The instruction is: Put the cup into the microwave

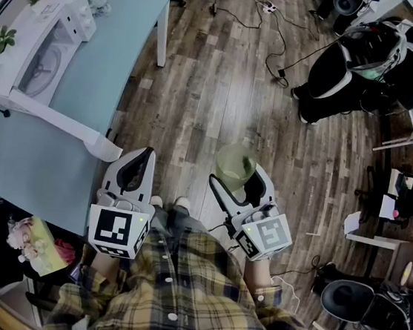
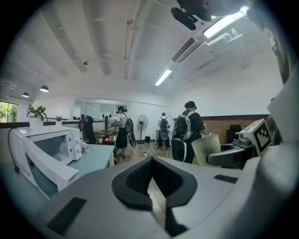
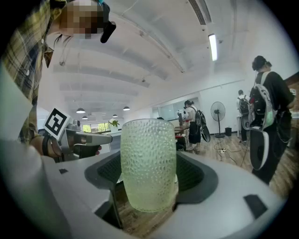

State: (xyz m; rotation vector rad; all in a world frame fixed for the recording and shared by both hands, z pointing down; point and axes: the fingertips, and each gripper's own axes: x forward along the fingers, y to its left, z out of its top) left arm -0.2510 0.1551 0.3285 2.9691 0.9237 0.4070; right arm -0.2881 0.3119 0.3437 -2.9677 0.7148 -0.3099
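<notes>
A pale green, dimpled glass cup (image 1: 235, 164) stands upright between the jaws of my right gripper (image 1: 239, 178), which is shut on it above the wooden floor. In the right gripper view the cup (image 3: 149, 163) fills the middle, with a black pad on each side. A white microwave (image 1: 44, 58) sits on the light blue table (image 1: 65, 158) to the left, and its door (image 1: 58, 124) hangs open. My left gripper (image 1: 145, 157) is shut on nothing and sits just off the table's near corner. The left gripper view shows the microwave (image 2: 46, 149) at the left and the cup (image 2: 206, 148) at the right.
A person in black with a backpack (image 1: 369, 61) crouches at the far right. Cables (image 1: 271, 34) trail over the floor behind. A black chair (image 1: 361, 306) and a small stand (image 1: 373, 233) are at the right. A flower bundle (image 1: 32, 244) lies at the lower left.
</notes>
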